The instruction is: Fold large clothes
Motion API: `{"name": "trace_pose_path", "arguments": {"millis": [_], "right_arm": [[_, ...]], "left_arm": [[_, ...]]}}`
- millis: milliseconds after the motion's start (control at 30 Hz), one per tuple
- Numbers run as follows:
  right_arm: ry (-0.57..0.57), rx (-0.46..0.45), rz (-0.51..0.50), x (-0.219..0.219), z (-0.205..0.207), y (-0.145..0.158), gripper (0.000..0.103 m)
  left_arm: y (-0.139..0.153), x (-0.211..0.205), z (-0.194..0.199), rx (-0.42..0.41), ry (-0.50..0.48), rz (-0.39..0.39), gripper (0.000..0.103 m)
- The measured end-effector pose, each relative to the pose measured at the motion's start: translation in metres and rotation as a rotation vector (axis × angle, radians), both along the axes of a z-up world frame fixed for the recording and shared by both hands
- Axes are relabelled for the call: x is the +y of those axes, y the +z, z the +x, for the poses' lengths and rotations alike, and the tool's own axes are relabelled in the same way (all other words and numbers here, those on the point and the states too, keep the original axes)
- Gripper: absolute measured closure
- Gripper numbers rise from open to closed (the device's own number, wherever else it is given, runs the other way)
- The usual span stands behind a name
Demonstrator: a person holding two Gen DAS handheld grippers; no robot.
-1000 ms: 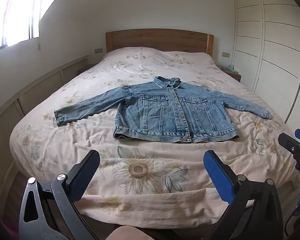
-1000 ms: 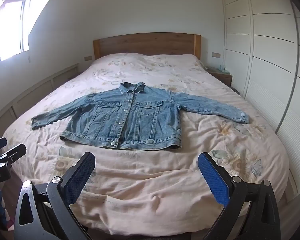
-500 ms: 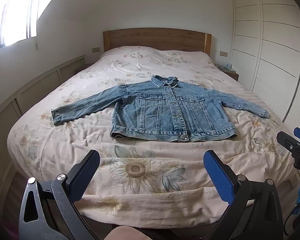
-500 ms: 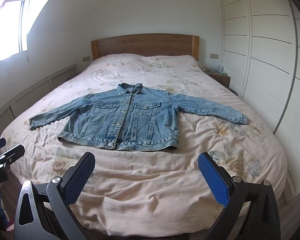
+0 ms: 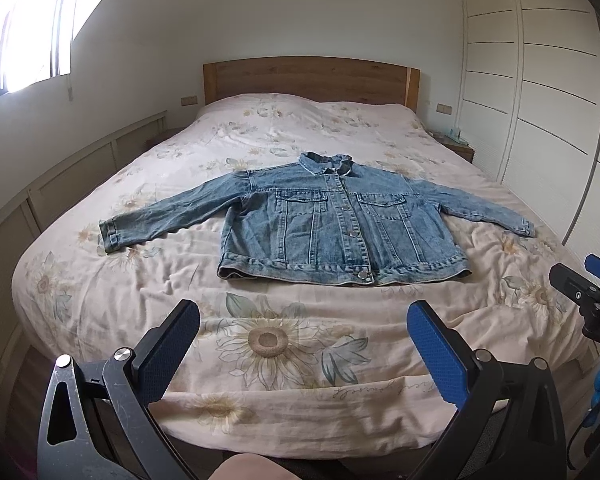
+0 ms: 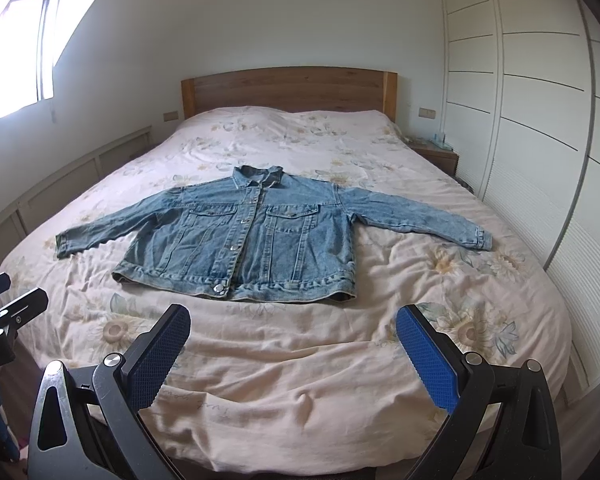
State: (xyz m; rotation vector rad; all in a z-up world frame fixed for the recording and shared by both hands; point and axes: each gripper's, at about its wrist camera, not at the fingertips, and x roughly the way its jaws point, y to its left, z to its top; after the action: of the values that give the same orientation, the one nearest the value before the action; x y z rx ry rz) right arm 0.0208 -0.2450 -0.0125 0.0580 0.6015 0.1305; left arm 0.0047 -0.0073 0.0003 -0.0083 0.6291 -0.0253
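Observation:
A blue denim jacket (image 5: 332, 224) lies flat, front up and buttoned, on the bed with both sleeves spread out; it also shows in the right wrist view (image 6: 252, 236). My left gripper (image 5: 304, 328) is open and empty above the foot of the bed, short of the jacket's hem. My right gripper (image 6: 292, 332) is open and empty at the foot too, to the right of the left one. The right gripper shows at the right edge of the left wrist view (image 5: 580, 288), and the left gripper shows at the left edge of the right wrist view (image 6: 8, 312).
The bed (image 5: 284, 128) has a pale floral cover and a wooden headboard (image 5: 308, 78). White wardrobe doors (image 5: 540, 100) run along the right side with a nightstand (image 5: 456, 146). A low panelled wall (image 5: 60, 184) and a window (image 5: 24, 24) are on the left.
Both grippers have moved a little forward toward the bed, so the jacket sits slightly closer and lower in both views. Both stay open and empty.

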Motion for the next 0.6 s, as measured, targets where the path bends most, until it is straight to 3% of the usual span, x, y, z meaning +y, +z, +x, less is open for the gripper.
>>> {"name": "trace_pose_path", "arguments": {"millis": [600], "right_arm": [[0.011,-0.001,-0.044,0.0083,-0.004,-0.0054,0.0]], "left_arm": [[-0.0023,0.009,0.0027,-0.005,0.033,-0.003,0.001]]}}
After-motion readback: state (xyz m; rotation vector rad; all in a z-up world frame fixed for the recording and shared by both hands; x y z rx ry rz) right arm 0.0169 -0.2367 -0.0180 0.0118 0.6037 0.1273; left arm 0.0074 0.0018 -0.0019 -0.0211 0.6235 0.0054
